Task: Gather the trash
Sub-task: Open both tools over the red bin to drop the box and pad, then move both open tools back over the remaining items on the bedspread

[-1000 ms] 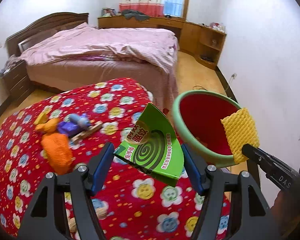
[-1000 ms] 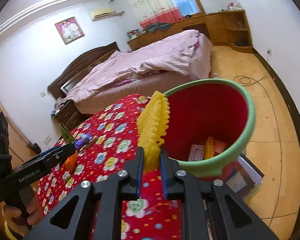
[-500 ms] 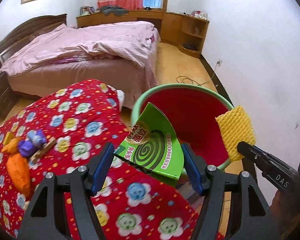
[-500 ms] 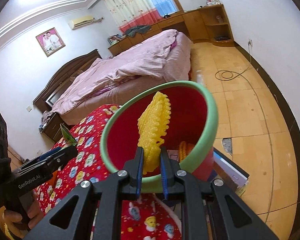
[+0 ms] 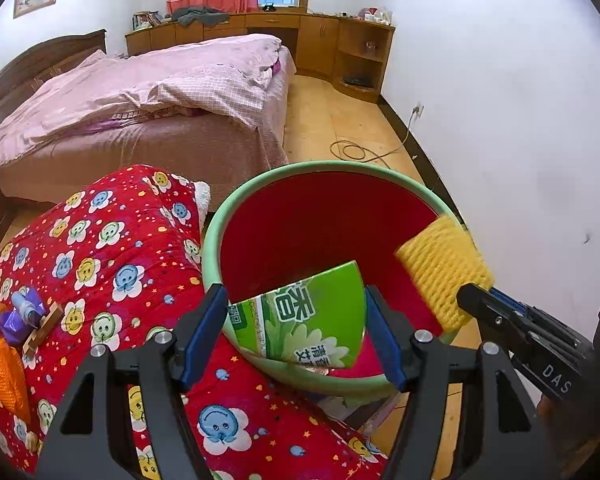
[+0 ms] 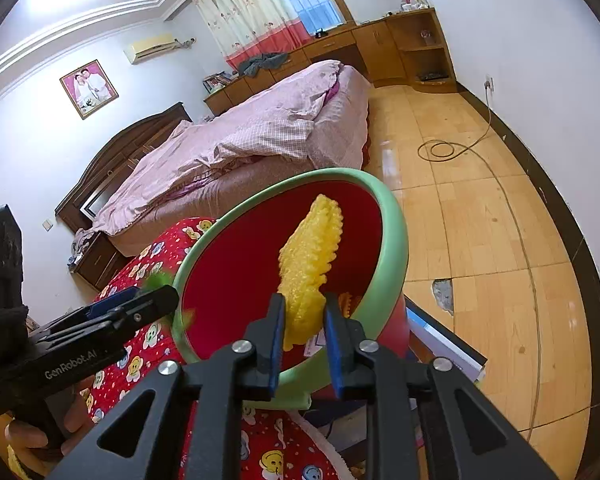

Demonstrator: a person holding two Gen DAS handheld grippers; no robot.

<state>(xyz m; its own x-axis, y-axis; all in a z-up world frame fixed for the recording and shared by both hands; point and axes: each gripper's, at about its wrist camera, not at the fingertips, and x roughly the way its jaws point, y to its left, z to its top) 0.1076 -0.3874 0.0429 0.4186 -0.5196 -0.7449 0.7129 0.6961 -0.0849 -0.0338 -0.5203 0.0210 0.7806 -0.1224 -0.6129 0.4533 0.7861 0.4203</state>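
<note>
The red bin [image 5: 324,224] with the green rim stands just off the quilted tabletop's [image 5: 112,248] far right corner. The left hand-held gripper [image 5: 296,336] grips the green carton [image 5: 308,320] over the rim. The right hand-held gripper [image 6: 302,332] has just been opening around the yellow foam net [image 6: 310,264]; let both pieces fall clear inside.

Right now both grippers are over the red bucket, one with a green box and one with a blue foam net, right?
Not quite: the foam net at the right gripper is yellow, as the right wrist view shows. The green box sits between the left gripper's fingers, over the red bucket.
</note>
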